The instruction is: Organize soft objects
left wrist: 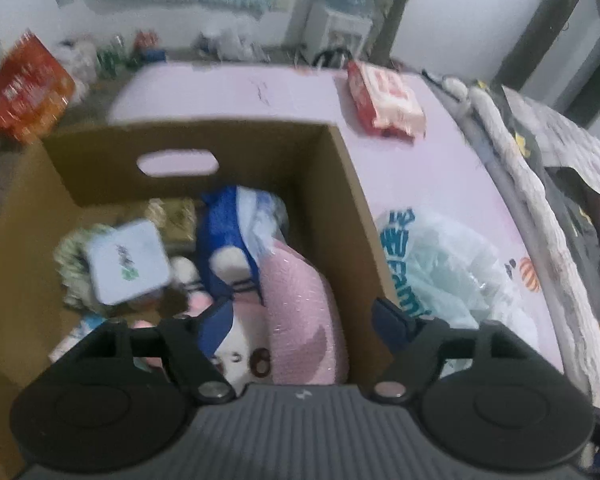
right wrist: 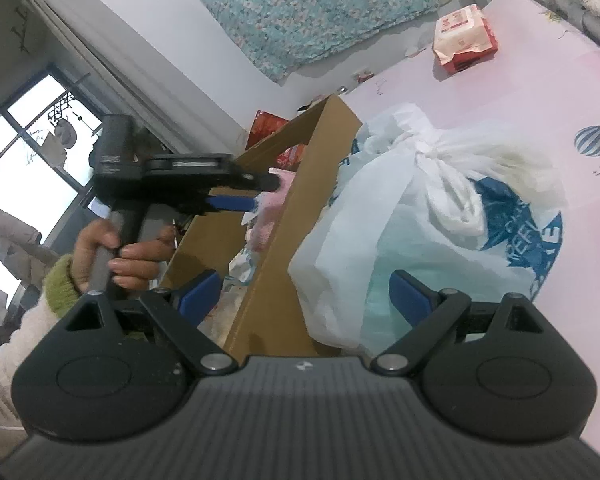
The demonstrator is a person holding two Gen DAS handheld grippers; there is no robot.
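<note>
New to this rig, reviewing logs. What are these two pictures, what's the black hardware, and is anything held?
No robot arm here: a person carries a handheld two-finger claw in each hand, each with a fisheye camera looking along its fingers. The left wrist view looks down into a cardboard box holding plush toys; the left claw is open, holding nothing. The right wrist view shows the right claw open at the tied plastic bag lying on the pink bed sheet beside the box, not gripping it. A tissue pack lies further off.
</note>
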